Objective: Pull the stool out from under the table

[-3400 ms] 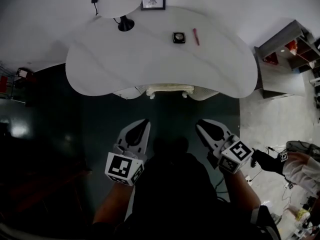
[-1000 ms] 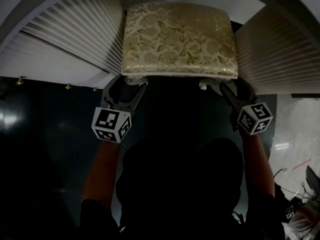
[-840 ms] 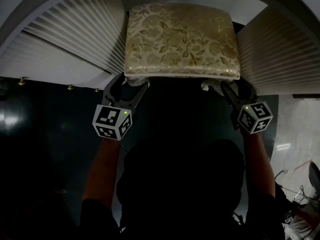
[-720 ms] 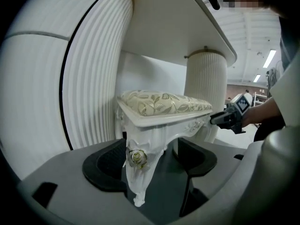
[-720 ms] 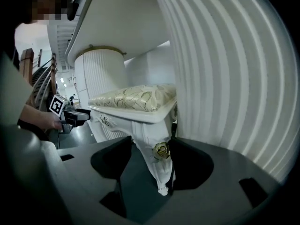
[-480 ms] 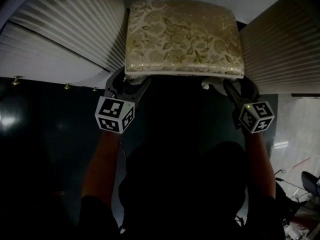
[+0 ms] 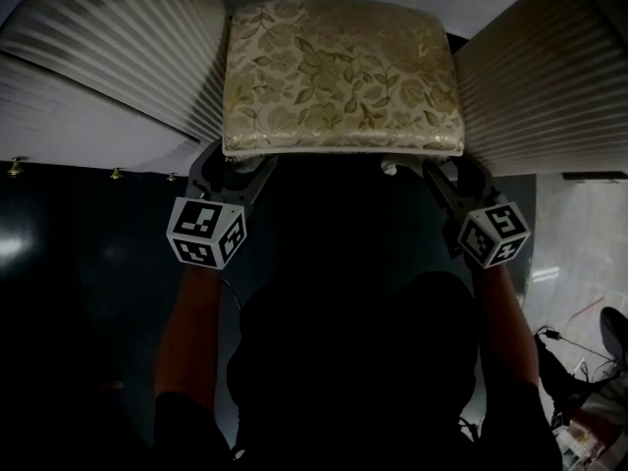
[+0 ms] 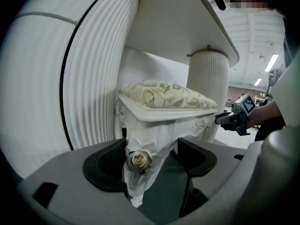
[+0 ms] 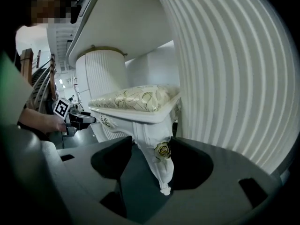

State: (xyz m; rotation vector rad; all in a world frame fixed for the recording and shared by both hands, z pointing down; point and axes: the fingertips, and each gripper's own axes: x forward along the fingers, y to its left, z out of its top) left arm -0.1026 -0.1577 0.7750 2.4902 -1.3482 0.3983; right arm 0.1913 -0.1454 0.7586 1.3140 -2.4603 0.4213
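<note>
table: white table with ribbed rounded pedestals, above and ahead of both claws, 1 pedestal outboard of each claw
floor: dark glossy floor, below both claws
stool: white carved stool with gold floral cushion, between the 2 pedestals, just ahead of both claws, under the tabletop in both gripper views; near seat edge sits over the jaw tips
left claw: left claw has its jaws spread around the stool's near left leg; leg close against the left-hand pad, clear gap to the other pad, not pinched
right claw: right claw has its jaws spread around the stool's near right leg; leg close against the right-hand pad, clear gap to the other pad, not pinched
marker cubes: 1 black-and-white marker cube at the rear of each claw, left cube, right cube
rosettes: 1 gold rosette on each gripped leg, level with the pads, left rosette, right rosette
</note>
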